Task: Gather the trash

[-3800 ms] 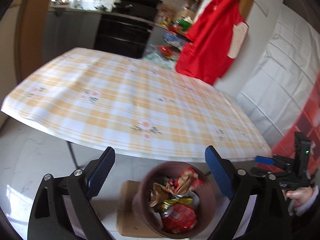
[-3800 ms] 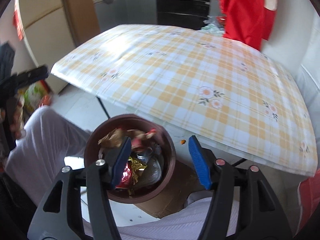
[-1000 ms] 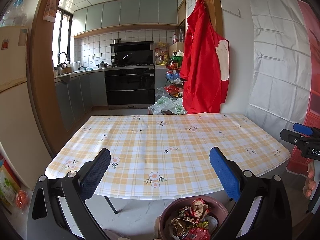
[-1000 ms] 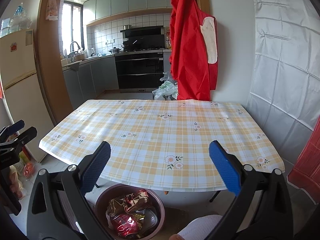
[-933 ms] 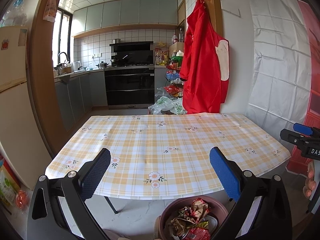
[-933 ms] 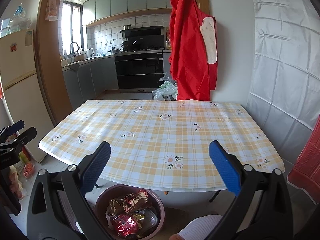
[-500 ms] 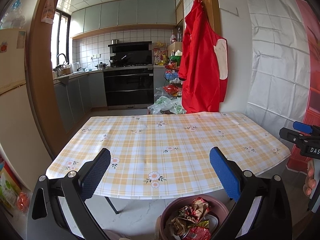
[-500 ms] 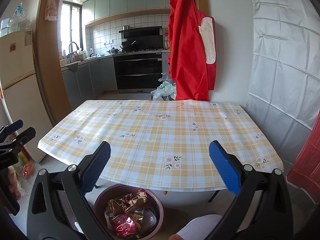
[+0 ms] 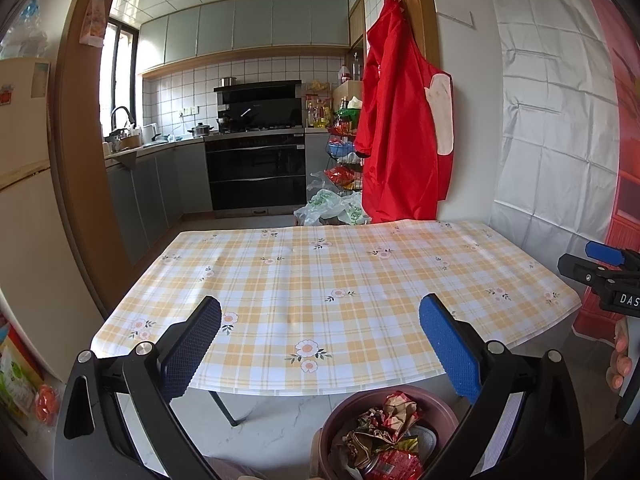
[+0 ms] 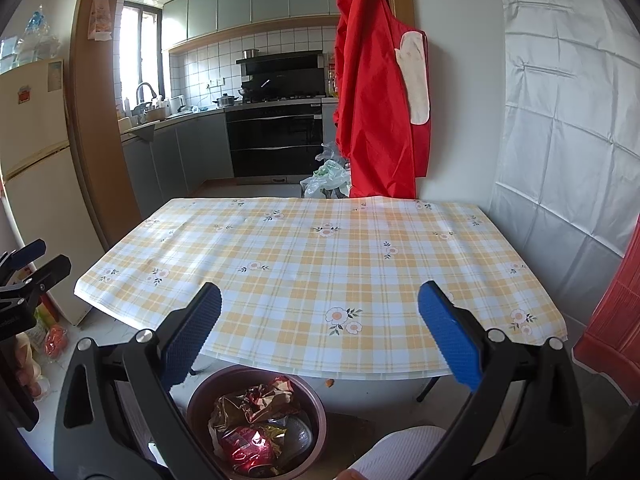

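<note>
A brown round bin [image 9: 340, 412] [image 10: 316, 396] stands on the floor below the table's near edge, filled with crumpled wrappers [image 9: 394, 402] [image 10: 256, 400] and a red crushed can [image 10: 248, 450]. My left gripper [image 9: 320, 320] is open, empty, held above the bin and facing the table. My right gripper [image 10: 320, 316] is open and empty too, at a similar height. Each gripper shows at the edge of the other's view: the right gripper [image 9: 600, 268], the left gripper [image 10: 28, 268].
The table [image 9: 360, 280] [image 10: 320, 248] wears a yellow checked cloth with flowers. A red apron [image 9: 400, 140] hangs on the wall behind. Plastic bags [image 9: 332, 208] lie on the kitchen floor. A fridge [image 10: 36, 184] stands left. A white-trousered knee [image 10: 400, 452] is by the bin.
Compared with 3.8 s ago both grippers have risen from over the bin and now face level across the table. Over the last second almost nothing has moved.
</note>
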`<state>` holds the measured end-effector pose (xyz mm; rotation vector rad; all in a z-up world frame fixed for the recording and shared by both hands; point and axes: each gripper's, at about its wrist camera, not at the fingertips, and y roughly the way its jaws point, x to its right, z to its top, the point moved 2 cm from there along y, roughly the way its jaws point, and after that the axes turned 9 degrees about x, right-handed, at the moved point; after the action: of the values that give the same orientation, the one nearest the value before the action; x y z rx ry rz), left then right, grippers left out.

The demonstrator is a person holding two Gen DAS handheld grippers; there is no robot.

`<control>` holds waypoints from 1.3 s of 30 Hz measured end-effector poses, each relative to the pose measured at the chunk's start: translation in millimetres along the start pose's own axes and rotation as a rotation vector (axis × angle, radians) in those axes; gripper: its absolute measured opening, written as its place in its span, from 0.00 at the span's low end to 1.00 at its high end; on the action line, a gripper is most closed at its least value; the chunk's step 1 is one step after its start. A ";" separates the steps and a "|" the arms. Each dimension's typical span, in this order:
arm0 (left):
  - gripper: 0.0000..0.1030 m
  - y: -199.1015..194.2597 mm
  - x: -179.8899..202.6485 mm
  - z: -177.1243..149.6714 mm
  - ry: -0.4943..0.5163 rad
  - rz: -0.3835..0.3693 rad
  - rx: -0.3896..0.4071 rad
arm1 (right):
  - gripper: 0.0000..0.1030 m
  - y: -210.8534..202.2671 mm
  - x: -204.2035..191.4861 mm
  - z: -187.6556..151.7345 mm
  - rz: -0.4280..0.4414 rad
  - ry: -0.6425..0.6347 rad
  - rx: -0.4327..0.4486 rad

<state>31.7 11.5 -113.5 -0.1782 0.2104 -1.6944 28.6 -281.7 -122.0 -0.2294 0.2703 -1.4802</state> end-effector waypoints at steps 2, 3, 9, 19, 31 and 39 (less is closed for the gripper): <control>0.94 -0.6 0.0 0.7 0.002 0.005 -0.002 | 0.94 0.2 -0.2 -0.3 -0.001 0.000 0.000; 0.94 -0.6 -0.6 0.6 0.002 0.007 -0.003 | 0.94 0.1 -0.2 -0.4 -0.002 0.000 -0.001; 0.94 0.4 -1.3 0.5 0.001 0.018 -0.008 | 0.94 -1.0 -1.0 -1.4 -0.003 0.000 -0.002; 0.94 2.3 -1.4 -0.8 0.006 0.028 -0.018 | 0.94 -0.4 -2.8 -3.5 -0.003 -0.001 -0.008; 0.94 1.8 -1.8 -1.3 0.009 0.033 -0.020 | 0.94 0.0 -3.6 -5.3 -0.005 0.001 -0.010; 0.94 1.4 -1.6 -1.9 0.008 0.031 -0.021 | 0.94 0.0 -3.6 -5.3 -0.003 0.002 -0.010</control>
<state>32.7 13.0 -115.7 -0.1825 0.2360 -1.6625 26.7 -278.1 -126.9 -0.2368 0.2790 -1.4827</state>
